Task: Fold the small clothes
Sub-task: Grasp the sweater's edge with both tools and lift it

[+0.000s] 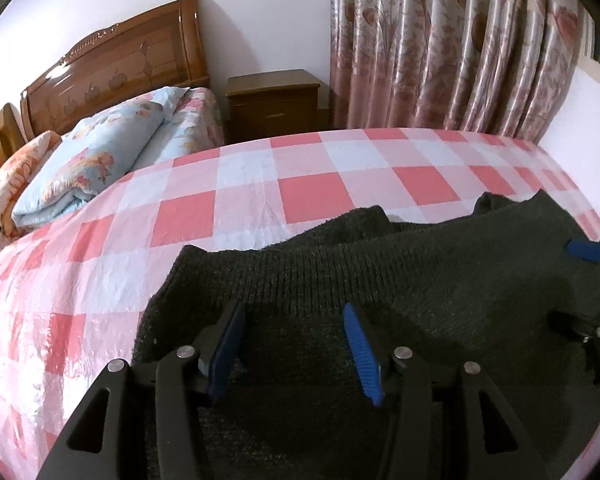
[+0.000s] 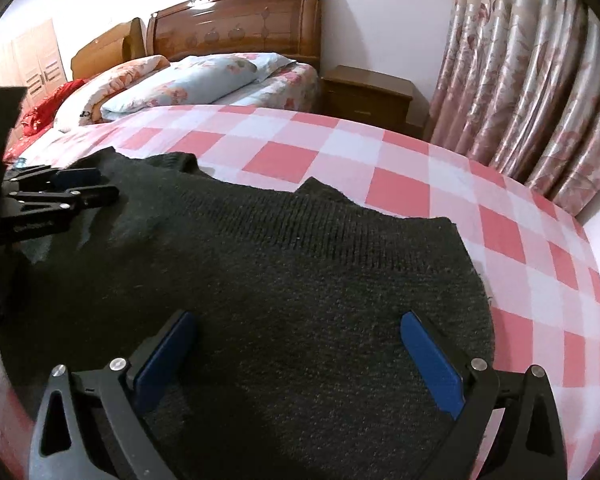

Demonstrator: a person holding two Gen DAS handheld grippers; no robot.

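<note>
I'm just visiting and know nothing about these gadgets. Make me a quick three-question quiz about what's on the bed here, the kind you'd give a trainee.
1. True or false: the left gripper is clamped shut on the dark knit garment.
2. The garment lies on which surface?
A. the wooden nightstand
B. the pink checked sheet
C. the blue floral quilt
3. Fill in: the right gripper's finger pads are coloured ____.

Key:
1. False. Both grippers are open, with their fingers spread over the garment.
2. B
3. blue
</note>
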